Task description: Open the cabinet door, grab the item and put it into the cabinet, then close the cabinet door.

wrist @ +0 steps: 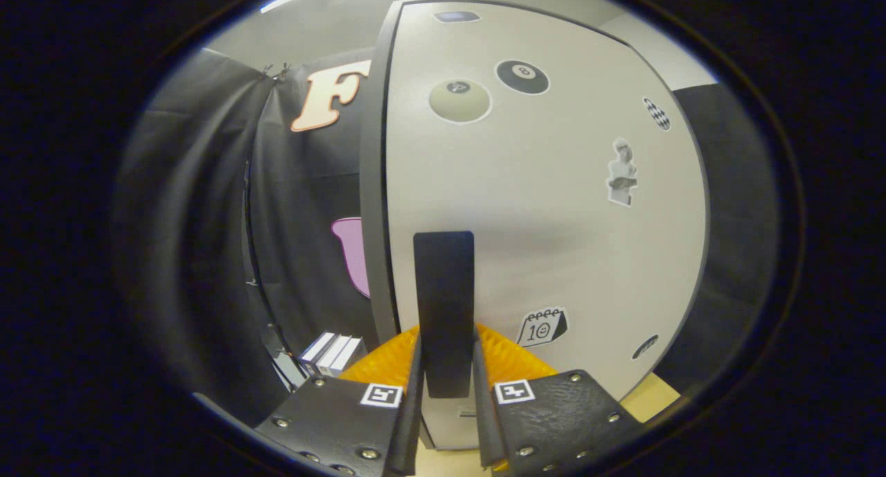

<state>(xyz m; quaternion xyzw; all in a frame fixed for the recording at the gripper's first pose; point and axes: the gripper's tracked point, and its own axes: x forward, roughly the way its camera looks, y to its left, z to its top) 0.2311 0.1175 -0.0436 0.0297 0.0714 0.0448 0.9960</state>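
A pale cabinet door point(554, 207) with several stickers stands right in front of me, its dark edge toward the left. A flat black vertical handle point(444, 304) is fixed to the door. My gripper point(446, 387) has one finger on each side of the handle's lower part, and both fingers press against it. The door looks closed or nearly so; I cannot see inside the cabinet. The item for the cabinet is hidden.
Black cloth walls hang to the left and right of the cabinet. A small stack of white and dark boxes point(332, 354) lies low on the left beside the cabinet. A strip of light wooden tabletop point(651, 397) shows at the lower right.
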